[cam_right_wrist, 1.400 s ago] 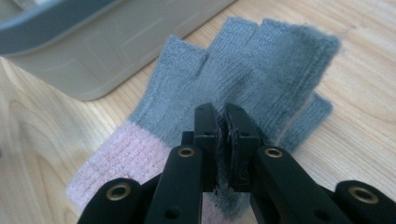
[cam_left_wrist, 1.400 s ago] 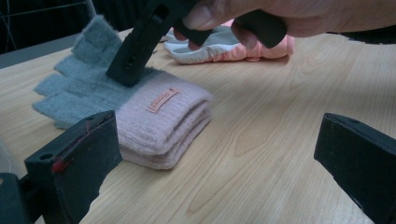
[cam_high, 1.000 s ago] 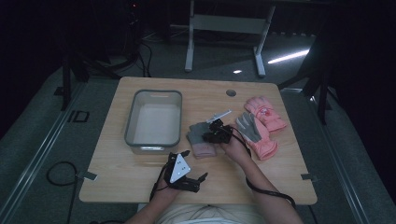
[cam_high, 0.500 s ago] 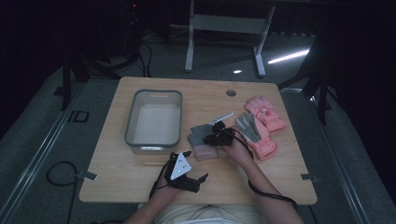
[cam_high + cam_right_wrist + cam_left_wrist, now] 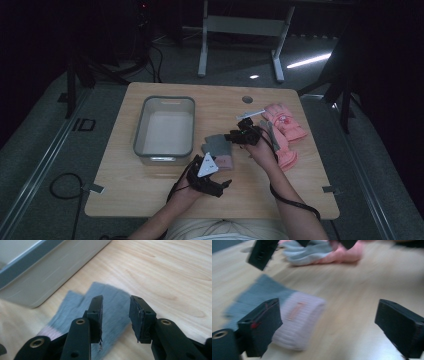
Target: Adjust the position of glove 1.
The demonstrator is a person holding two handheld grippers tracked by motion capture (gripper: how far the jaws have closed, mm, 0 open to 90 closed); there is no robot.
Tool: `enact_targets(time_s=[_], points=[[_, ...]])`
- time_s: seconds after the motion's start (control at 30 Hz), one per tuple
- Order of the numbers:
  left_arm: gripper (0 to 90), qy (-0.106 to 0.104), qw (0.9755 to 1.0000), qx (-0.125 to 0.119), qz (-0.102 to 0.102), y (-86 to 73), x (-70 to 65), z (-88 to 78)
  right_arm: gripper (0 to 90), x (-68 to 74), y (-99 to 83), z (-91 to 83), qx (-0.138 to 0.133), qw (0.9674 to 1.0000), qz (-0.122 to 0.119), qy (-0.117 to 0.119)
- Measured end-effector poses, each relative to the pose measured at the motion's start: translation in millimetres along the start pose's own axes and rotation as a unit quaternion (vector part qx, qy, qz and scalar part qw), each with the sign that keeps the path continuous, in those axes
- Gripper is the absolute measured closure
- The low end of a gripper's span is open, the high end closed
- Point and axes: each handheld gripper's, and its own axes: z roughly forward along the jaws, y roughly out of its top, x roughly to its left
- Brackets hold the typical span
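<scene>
A grey knit glove (image 5: 218, 145) with a pink cuff (image 5: 225, 161) lies flat on the wooden table (image 5: 150, 190), just right of a grey bin. My right gripper (image 5: 234, 136) hovers over its finger end. In the right gripper view the right gripper (image 5: 116, 315) is open. Its jaws have just been opening, and the glove (image 5: 112, 302) lies below them, ungripped. My left gripper (image 5: 212, 170) sits near the cuff. In the left gripper view the left gripper (image 5: 329, 327) is wide open. Its jaws have just been closing a little, with nothing between them. The cuff (image 5: 297, 317) lies on the table by the left jaw.
The empty grey bin (image 5: 141, 130) stands left of centre; its wall (image 5: 37, 277) is close to the glove. A heap of pink and grey gloves (image 5: 284, 131) lies at the right, seen in the left gripper view as gloves (image 5: 324, 252) beyond the other gripper (image 5: 262, 252).
My right gripper has lifted off the grey glove and drawn slightly right, its jaws parting. My left gripper has risen and come closer to the cuff.
</scene>
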Motion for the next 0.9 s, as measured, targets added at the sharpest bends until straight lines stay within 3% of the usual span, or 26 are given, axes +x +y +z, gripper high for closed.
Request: enact_targets(time_s=[0.03,0.1,0.13,0.2,0.3,0.57,0.67,0.7,0.77,0.87,0.9], points=[[12.2,-0.007,0.9999,0.004,0.014,1.5,0.6,2.3,62.9,-2.1,1.4,1.5,0.002,1.0,0.005,-0.003],[12.3,-0.007,0.9999,0.004,0.014,1.5,0.6,2.3,62.9,-3.8,2.6,3.6,0.004,0.9999,0.009,-0.007],[13.9,-0.009,0.9985,0.03,0.045,3.5,1.6,12.4,61.5,-7.6,4.8,8.9,0.007,0.9997,0.02,-0.01],[16.5,-0.005,0.9969,0.045,0.064,2.3,2.3,18.4,57.5,-11.6,6.4,15.4,0.012,0.9993,0.032,-0.015],[23.7,-0.009,0.995,0.059,0.08,-1.9,3.6,23.4,52.4,-17.7,6.7,26.2,0.024,0.9983,0.051,-0.015],[39.8,0.03,0.9886,0.095,0.113,-10.3,3.3,33.2,44.6,-21.7,-0.6,48.3,0.059,0.996,0.067,-0.003],[51.9,0.041,0.9869,0.098,0.122,-11.5,4.8,33.9,46.0,-19.8,-3.2,53.8,0.071,0.995,0.071,0.006],[57.5,0.041,0.9869,0.098,0.122,-11.5,4.8,33.9,46.0,-19.8,-3.2,53.8,0.071,0.995,0.071,0.006],[60.4,0.035,0.9893,0.09,0.109,-13.6,8.4,32.7,46.2,-18.5,-4.1,55.2,0.066,0.9946,0.078,0.015],[64.6,0.035,0.9896,0.088,0.109,-14.2,8.4,32.6,46.4,-18.2,-3.9,55.4,0.067,0.9941,0.084,0.017],[68.3,0.029,0.9913,0.08,0.1,-16.1,9.9,32.3,48.2,-17.0,-3.4,56.6,0.068,0.993,0.09,0.035]])
